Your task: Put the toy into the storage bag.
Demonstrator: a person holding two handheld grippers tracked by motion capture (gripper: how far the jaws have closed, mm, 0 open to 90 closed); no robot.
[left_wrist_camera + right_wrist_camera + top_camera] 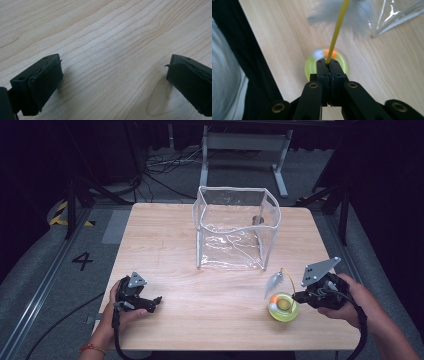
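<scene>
High view: your right gripper (299,296) grips toy's (283,306) yellow stalk, toy on worktop (165,245) front right; clear bag (235,227) lies ahead-left.
Left gripper view: fingers (46,82) wide apart, holding nothing.
Right gripper view: fingers (335,71) pinched on stalk (338,30), stalk running straight ahead.

Right tool (298,296) at feather toy (283,306); clear bag (235,227) behind.
</scene>
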